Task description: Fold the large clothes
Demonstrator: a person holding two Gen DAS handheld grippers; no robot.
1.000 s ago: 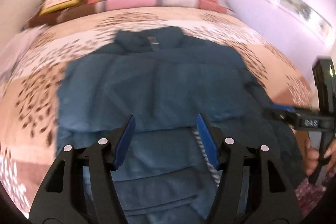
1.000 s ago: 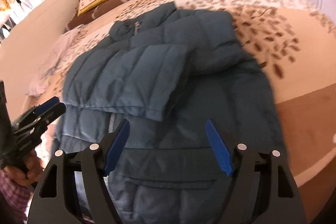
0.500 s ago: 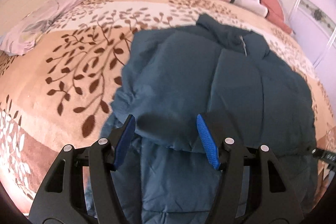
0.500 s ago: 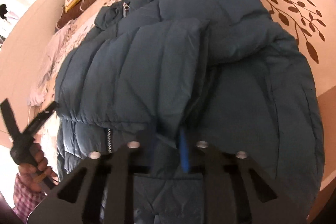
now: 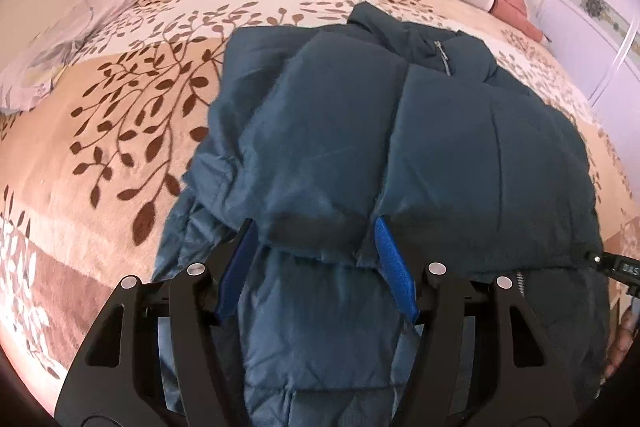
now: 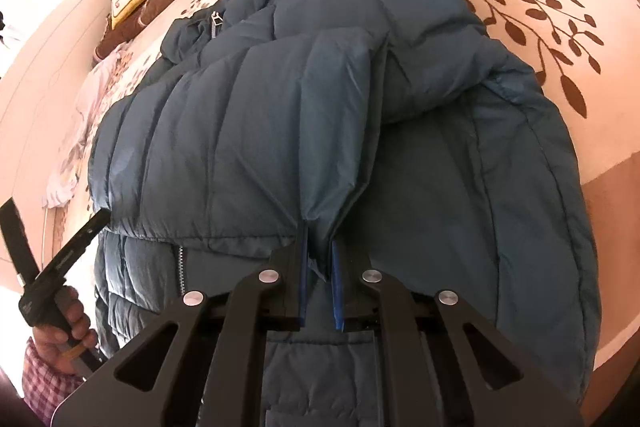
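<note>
The jacket [image 6: 248, 131] is lying on the bed [image 5: 100, 147]. The right tongs [image 6: 320, 269], having just been closing, are pinching its sleeve cuff; the left tongs [image 5: 316, 263] are gaping over the other cuff.

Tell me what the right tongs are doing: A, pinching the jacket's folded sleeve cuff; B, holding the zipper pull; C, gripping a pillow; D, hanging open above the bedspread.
A: the right tongs have just been closing and now pinch the cuff edge of the sleeve folded across the jacket.
</note>
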